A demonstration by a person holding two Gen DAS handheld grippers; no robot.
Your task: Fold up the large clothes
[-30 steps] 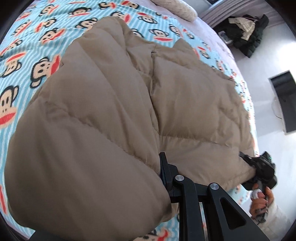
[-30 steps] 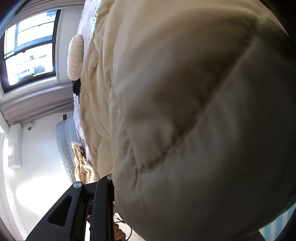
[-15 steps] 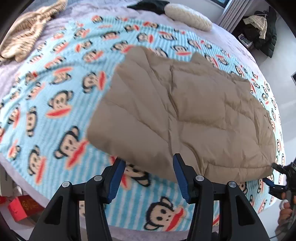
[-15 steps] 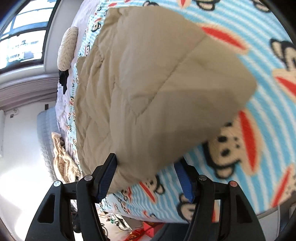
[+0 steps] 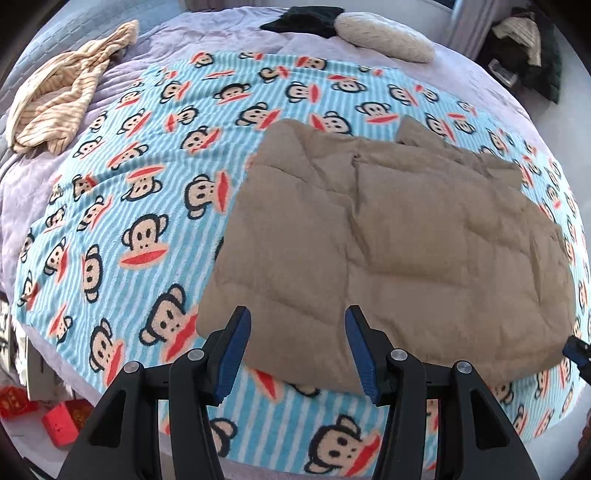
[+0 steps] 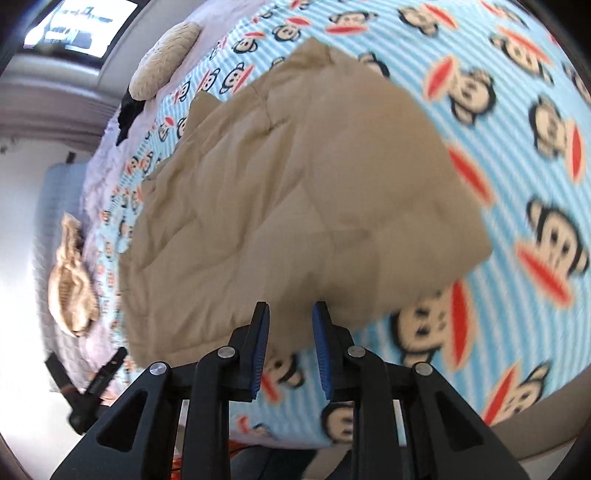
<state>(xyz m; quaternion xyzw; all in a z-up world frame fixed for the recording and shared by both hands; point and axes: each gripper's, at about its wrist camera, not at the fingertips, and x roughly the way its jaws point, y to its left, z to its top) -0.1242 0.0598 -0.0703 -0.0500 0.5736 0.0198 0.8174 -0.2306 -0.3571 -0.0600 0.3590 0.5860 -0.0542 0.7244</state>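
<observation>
A tan quilted down jacket (image 5: pixel 388 236) lies folded flat on a blue striped monkey-print blanket (image 5: pixel 140 206) on a bed. My left gripper (image 5: pixel 298 350) is open and empty, above the jacket's near edge. The jacket also shows in the right wrist view (image 6: pixel 295 206). My right gripper (image 6: pixel 291 345) is open and empty, its blue pads (image 6: pixel 261 347) apart, just off the jacket's near edge. The right gripper's tip shows at the right edge of the left wrist view (image 5: pixel 578 350). The left gripper shows at the lower left of the right wrist view (image 6: pixel 94 384).
A beige striped garment (image 5: pixel 62 88) lies at the bed's far left. A cream pillow (image 5: pixel 384 37) and a black garment (image 5: pixel 299 20) lie at the head. Dark clothes (image 5: pixel 524 48) are piled beyond the bed. Red boxes (image 5: pixel 62 421) sit on the floor.
Both grippers held the jacket's edge lifted a second ago. They have let it go and drawn back; the jacket now lies flat on the blanket.
</observation>
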